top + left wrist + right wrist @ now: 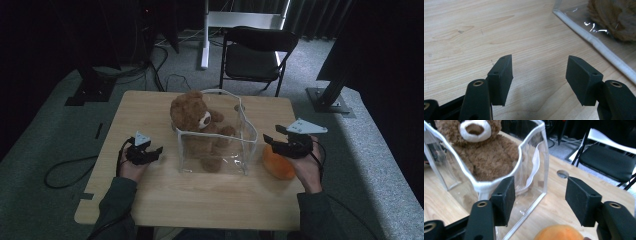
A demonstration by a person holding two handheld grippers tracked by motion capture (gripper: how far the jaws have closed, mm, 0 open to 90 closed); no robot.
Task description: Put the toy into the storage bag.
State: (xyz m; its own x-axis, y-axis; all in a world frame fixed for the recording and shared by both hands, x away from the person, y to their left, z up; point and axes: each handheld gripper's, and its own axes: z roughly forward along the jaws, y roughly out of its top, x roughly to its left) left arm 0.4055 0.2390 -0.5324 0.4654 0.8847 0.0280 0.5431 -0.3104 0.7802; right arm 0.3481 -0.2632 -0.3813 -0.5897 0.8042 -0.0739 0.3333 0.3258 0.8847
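1. Left gripper (145, 151) first: I am keeping it parked low over the table (150, 107), jaws spread and gripping nothing, with bare wood between the pads in the left gripper view. The bag's white-trimmed bottom edge is lying just off to its right there.

2. Moving rightward, the clear bag (216, 145) is standing open in the middle of the table, with the teddy bear (196, 117) sitting inside it. One risk here: nothing is steadying that bag, so if I am pushing something in from the right, the soft wall could be folding or the whole bag sliding toward my idle left hand.

3. Right gripper (274, 136) is hovering with jaws apart and empty, just right of the bag's side wall. In the right gripper view the orange plush toy (559, 235) is sitting below and nearer than the pads, not between them.

4. Next risk: if I am closing from this height, the pads may be pinching air or catching the bag's trim (499, 183) beside my left pad instead.

5. From above, the toy seems to be resting on the table under my right hand, though my hand is hiding part of it.
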